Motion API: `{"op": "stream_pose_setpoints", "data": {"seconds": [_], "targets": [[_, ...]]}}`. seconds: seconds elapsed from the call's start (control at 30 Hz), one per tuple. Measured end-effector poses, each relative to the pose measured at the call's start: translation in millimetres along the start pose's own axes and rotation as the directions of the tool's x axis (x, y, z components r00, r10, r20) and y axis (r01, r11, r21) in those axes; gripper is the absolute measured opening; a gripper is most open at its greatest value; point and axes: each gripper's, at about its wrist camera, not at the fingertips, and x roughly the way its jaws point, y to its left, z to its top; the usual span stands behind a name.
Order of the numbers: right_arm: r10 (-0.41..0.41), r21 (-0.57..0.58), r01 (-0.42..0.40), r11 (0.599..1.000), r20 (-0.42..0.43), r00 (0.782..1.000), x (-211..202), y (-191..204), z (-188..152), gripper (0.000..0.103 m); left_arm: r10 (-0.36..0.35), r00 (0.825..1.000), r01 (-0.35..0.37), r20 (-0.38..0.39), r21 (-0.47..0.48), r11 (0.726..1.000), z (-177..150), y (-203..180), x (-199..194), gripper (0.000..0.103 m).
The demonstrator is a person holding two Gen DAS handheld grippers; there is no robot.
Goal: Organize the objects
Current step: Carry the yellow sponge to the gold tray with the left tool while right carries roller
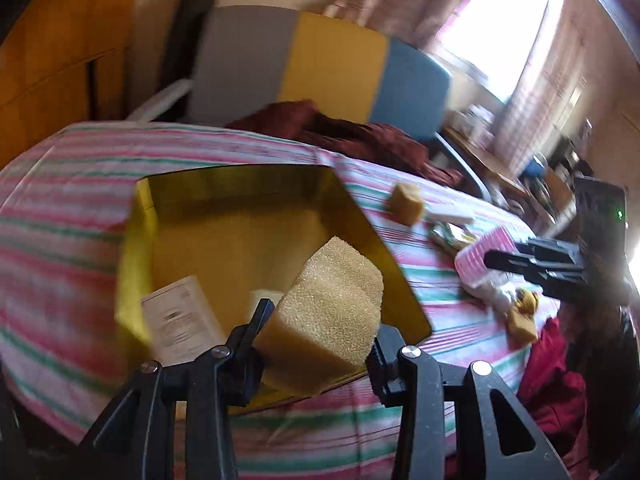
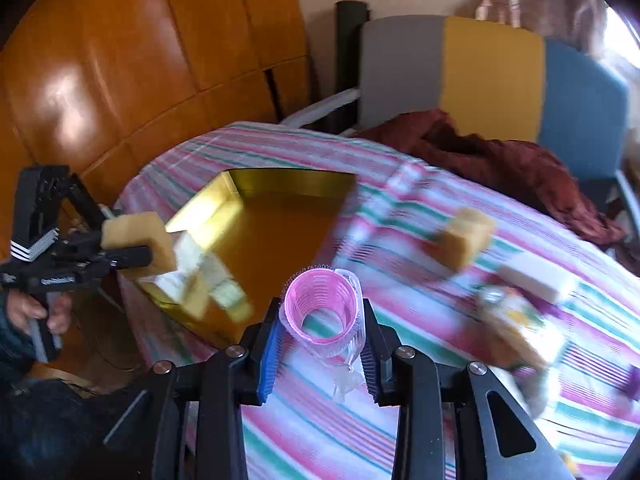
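Your left gripper (image 1: 320, 336), jaws clamped on the yellow sponge (image 1: 332, 300), hangs over the gold box (image 1: 240, 184), nearer than the right gripper (image 2: 320, 332), whose jaws pinch what looks like a pink hair roller (image 2: 322, 308) at the box's 5 o'clock.

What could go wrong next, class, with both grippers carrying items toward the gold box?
1. The left gripper pinches its yellow sponge near one end, so it could twist loose beside the gold box.
2. The right gripper holds a pink hair roller in loose plastic wrap, which might slip.
3. Both grippers could collide over the box.
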Motion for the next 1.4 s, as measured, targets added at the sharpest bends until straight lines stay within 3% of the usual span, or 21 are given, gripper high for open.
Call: {"op": "stream_pose_setpoints", "data": {"seconds": [0.23,0.5,0.63,0.67,0.77,0.8,1.07,1.17,1.4], "targets": [[0.125,-0.032,-0.126,0.991,-0.024,0.992,34,69,12,0.035,0.042,0.996,-0.031,0.082,-0.130,0.991,-9,51,-28,0.042],[0.168,-0.050,-0.172,0.984,-0.071,0.983,77,122,15,0.035,0.046,0.991,-0.030,0.127,-0.130,0.991,-5,62,-37,0.042],[0.162,-0.026,-0.166,0.986,-0.105,0.981,100,131,14,0.037,0.070,0.986,-0.054,0.154,-0.105,0.993,18,62,-32,0.043],[0.160,-0.017,-0.162,0.987,-0.109,0.981,104,133,13,0.041,0.077,0.984,-0.061,0.159,-0.103,0.993,23,63,-31,0.043],[0.199,0.010,-0.200,0.980,-0.120,0.972,112,138,11,0.070,0.113,0.982,-0.100,0.154,-0.089,0.991,42,66,-18,0.048],[0.217,0.020,-0.216,0.976,-0.118,0.969,112,139,9,0.072,0.133,0.979,-0.120,0.154,-0.089,0.989,49,67,-13,0.050],[0.225,0.065,-0.219,0.974,-0.119,0.967,101,132,-6,0.076,0.177,0.975,-0.164,0.136,-0.102,0.981,79,86,18,0.056],[0.223,0.085,-0.215,0.973,-0.114,0.968,99,129,-10,0.077,0.185,0.980,-0.174,0.070,-0.144,0.974,86,98,37,0.072],[0.203,0.075,-0.196,0.978,-0.104,0.974,91,130,-16,0.081,0.220,0.974,-0.205,0.051,-0.201,0.958,75,102,32,0.074]]}}
